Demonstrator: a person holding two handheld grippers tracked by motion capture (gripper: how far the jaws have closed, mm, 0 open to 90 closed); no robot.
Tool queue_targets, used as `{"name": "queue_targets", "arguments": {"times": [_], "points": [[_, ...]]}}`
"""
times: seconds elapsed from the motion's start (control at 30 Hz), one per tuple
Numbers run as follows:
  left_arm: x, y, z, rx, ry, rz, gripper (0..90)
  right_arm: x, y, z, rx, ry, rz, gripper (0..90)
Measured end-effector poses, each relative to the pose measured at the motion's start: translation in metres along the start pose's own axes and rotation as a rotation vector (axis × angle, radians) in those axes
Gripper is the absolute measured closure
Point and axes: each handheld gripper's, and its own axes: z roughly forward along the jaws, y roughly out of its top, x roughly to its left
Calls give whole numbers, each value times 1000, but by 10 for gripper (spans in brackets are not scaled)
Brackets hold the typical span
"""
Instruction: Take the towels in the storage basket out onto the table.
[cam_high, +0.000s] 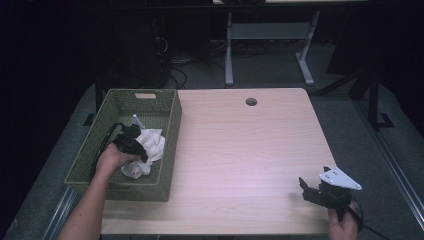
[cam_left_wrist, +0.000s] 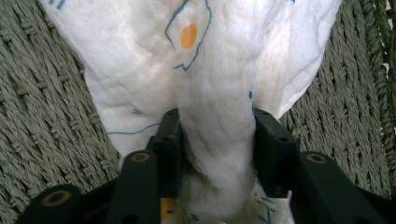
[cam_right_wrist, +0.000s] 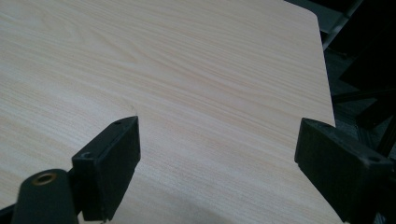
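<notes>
My left gripper (cam_high: 134, 145) was clamped on the crumpled white printed cloth (cam_left_wrist: 210, 84) inside the green woven basket (cam_high: 172, 125) — my right gripper (cam_high: 312, 192), jaws apart, hovered over the pale wooden counter (cam_high: 240, 150), well apart.

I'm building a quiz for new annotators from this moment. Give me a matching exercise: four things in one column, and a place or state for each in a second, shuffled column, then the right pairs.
Things
1. left gripper
2. right gripper
3. white cloth
4. round hole

Place or state
A. lies inside the green woven basket
B. jaws wide apart above bare tabletop
C. near the far edge of the wooden table
D. jaws closed on a fold of fabric

Pairs: 1-D, 2-B, 3-A, 4-C
</notes>
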Motion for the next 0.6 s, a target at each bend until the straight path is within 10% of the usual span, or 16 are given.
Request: {"name": "queue_targets", "arguments": {"times": [0.37, 0.6], "points": [[2, -3, -3, -17, -14, -3, 700, 0, 0, 0, -2, 0, -1, 139], [13, -10, -22, -115, -110, -48, 703, 1, 0, 1, 3, -5, 3, 139]]}}
